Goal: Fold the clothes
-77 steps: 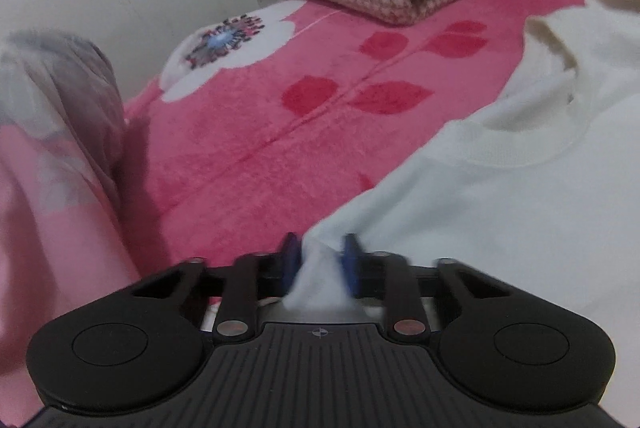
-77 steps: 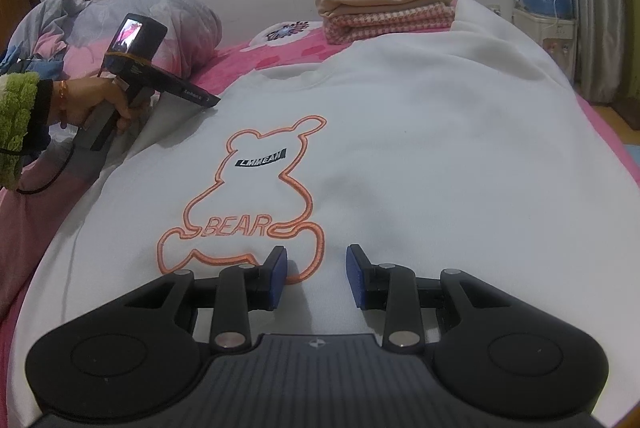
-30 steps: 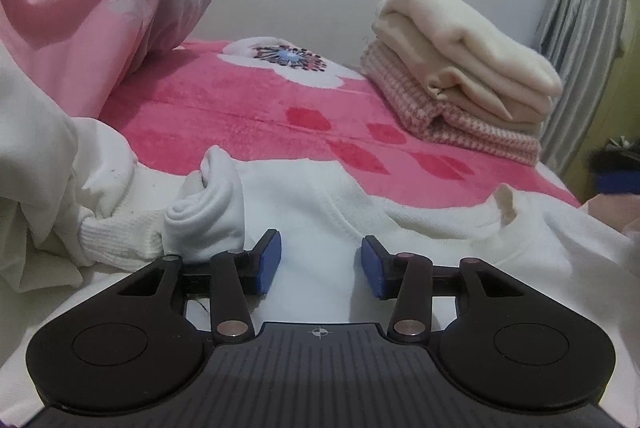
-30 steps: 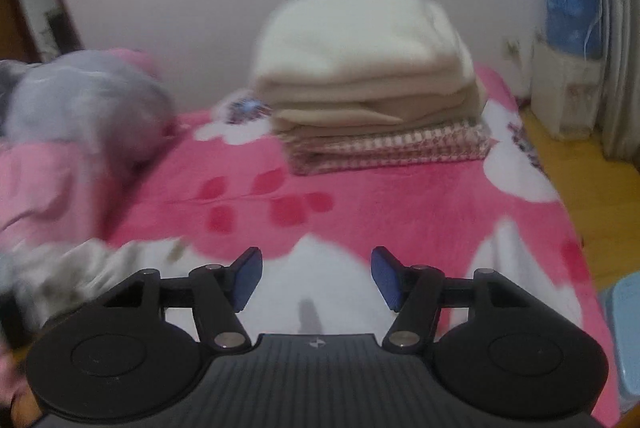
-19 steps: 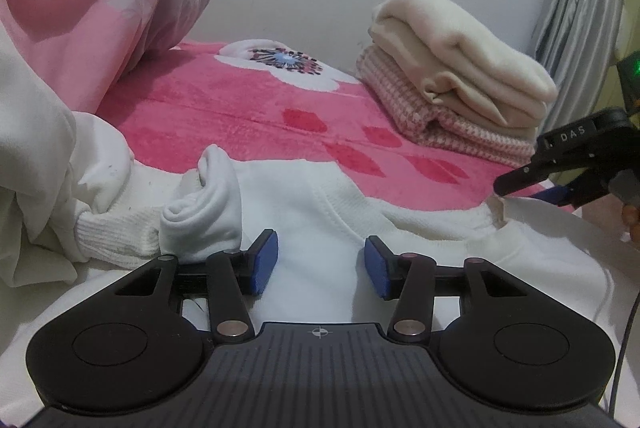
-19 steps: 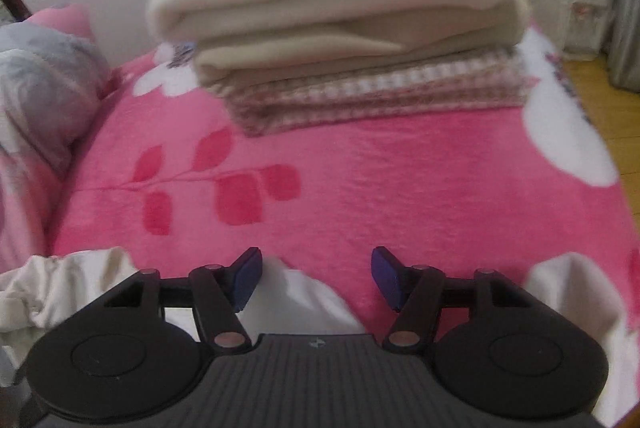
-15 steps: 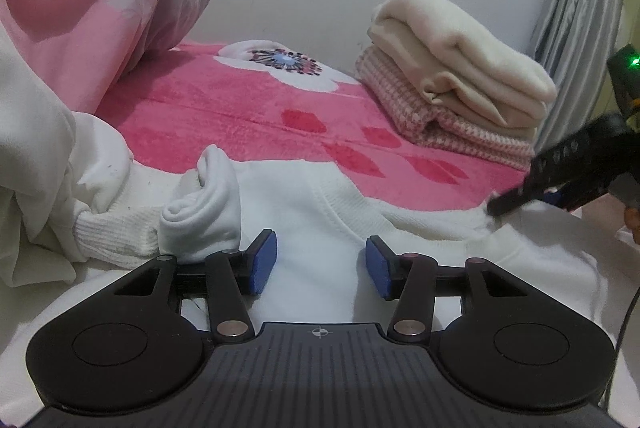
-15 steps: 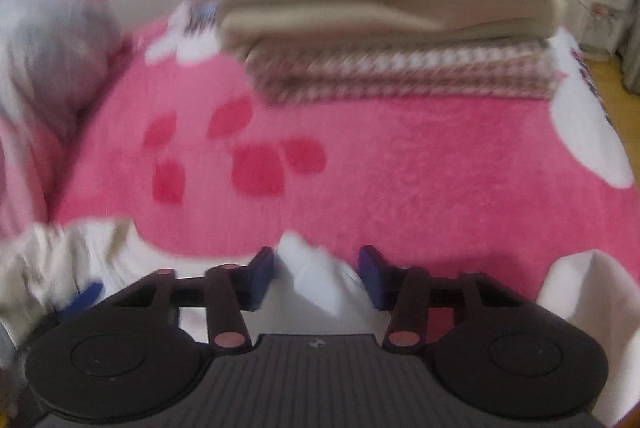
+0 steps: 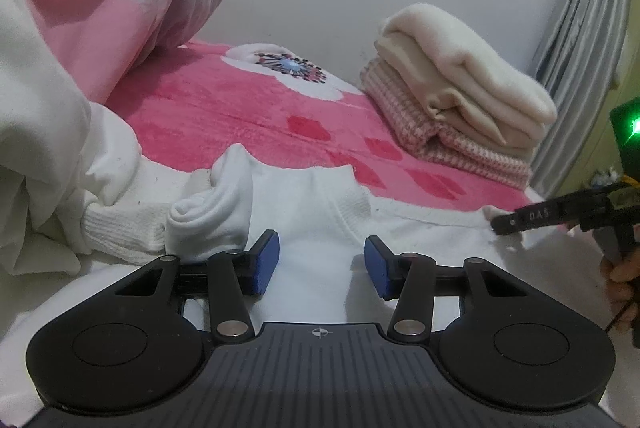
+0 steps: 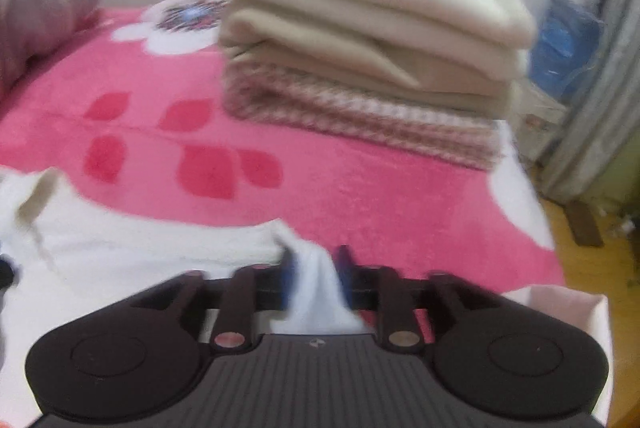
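Right gripper [image 10: 313,278] pinches the white sweatshirt's [image 10: 120,260] shoulder corner, jaws easing slightly apart, likely to lift a fold; left gripper [image 9: 321,264] hovers spread above the collar, sweatshirt flat along the bed's [image 10: 360,195] near edge

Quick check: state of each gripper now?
Left gripper: open, nothing held, over the white sweatshirt.
Right gripper: jaws opening, sweatshirt's corner between them.

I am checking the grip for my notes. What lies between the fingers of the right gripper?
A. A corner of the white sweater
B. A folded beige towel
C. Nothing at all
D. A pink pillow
A: in the right wrist view, the right gripper has a peak of the white sweater bunched between its blue pads.
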A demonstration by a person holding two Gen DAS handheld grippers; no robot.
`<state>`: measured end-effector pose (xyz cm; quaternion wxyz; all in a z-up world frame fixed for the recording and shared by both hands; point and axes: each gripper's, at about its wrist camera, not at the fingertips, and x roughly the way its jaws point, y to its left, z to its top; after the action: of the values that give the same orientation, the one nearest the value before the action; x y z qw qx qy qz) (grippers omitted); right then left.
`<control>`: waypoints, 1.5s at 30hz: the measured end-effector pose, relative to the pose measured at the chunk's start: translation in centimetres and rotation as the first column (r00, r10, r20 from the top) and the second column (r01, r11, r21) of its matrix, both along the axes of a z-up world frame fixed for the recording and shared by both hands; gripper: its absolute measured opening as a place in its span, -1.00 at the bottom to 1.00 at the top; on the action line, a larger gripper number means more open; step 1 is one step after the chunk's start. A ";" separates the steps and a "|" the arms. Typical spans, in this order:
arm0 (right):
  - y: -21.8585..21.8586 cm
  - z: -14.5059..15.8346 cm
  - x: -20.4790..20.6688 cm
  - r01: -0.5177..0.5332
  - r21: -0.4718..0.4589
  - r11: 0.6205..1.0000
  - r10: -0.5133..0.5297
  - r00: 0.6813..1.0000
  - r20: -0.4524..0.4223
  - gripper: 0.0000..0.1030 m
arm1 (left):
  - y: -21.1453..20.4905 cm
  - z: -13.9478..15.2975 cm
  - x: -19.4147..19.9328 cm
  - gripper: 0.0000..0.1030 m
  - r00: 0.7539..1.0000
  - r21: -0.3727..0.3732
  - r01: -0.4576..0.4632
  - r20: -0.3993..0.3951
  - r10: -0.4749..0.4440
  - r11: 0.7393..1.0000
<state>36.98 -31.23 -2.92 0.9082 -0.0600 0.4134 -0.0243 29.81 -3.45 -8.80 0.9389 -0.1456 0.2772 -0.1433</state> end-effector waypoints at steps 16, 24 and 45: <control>9.5 -0.3 0.2 -0.317 0.239 0.918 0.342 0.937 -0.071 -0.22 | 0.7 -0.2 0.0 -0.07 1.000 -0.072 0.002 0.002 -0.001 0.997; 1.7 3.3 1.2 0.043 0.255 0.966 -0.065 0.995 0.080 -0.17 | 0.8 -0.2 0.2 -0.07 1.000 -0.084 0.002 0.002 -0.002 0.996; -6.9 1.8 -4.9 -0.162 0.113 0.980 0.177 0.976 -0.130 -0.93 | 0.7 -0.2 0.1 -0.07 1.000 -0.062 0.001 0.001 -0.001 0.998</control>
<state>32.09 -38.08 -1.11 0.8777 -0.0504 0.4701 0.0786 29.88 -2.70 -9.04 0.9339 -0.1746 0.2723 -0.1523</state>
